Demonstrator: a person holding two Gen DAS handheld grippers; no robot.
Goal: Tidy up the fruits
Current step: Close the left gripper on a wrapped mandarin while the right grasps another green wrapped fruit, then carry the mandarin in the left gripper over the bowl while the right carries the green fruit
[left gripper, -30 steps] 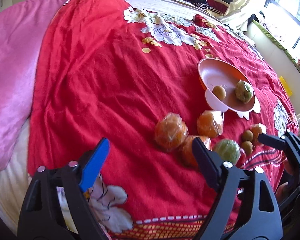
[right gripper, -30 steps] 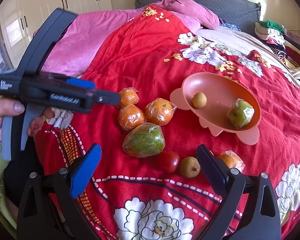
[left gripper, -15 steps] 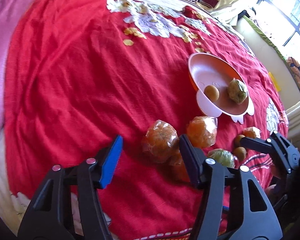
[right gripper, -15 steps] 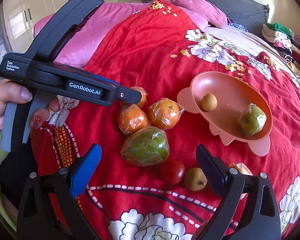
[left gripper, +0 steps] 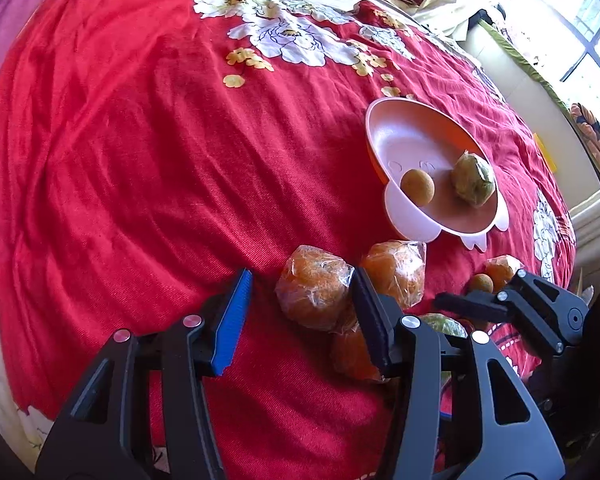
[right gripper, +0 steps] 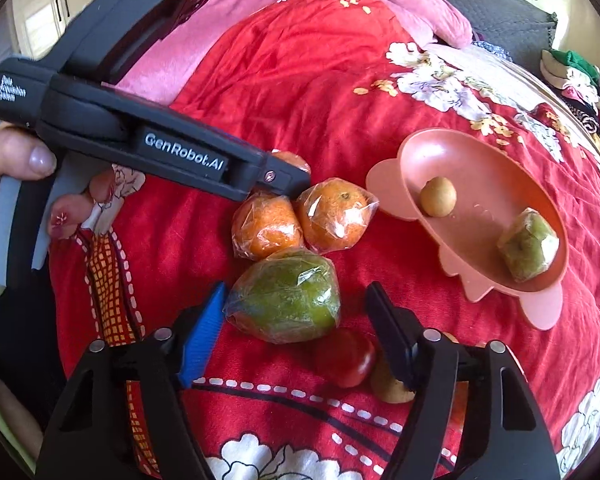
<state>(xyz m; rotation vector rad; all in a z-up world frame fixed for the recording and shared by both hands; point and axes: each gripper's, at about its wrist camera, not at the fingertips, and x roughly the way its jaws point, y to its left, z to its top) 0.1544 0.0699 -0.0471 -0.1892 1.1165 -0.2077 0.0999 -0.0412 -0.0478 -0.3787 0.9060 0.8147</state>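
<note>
Left tool (left gripper: 300, 312) first: from its own wrist view the jaws are seen apart but they've just been closing in, with a wrapped orange (left gripper: 314, 286) sitting between them. The black pad is touching or nearly touching the wrap, the blue pad is clearly off it, so nothing is clamped yet. A second wrapped orange (left gripper: 396, 268) is just beyond, a third one is mostly hidden under the black finger. Further back on the red bedspread (left gripper: 140, 160) the pink dish (left gripper: 384, 132) is seen holding only two things: a small brown fruit (left gripper: 417, 187) and a green wrapped fruit (left gripper: 473, 179)

Right wrist view: right tool (right gripper: 296, 320) is also apart and has just been narrowing, around the big green wrapped fruit (right gripper: 286, 294). Blue pad looks right at the wrap, black pad stands off it, so not gripped. A tomato (right gripper: 346, 356) and another small brown fruit (right gripper: 388, 384) are lying just beside it, partly behind the black finger. Same two items are seen in the dish here

Progress is judged early: two pieces in, at least six left on the bed, two pickups being lined up
</note>
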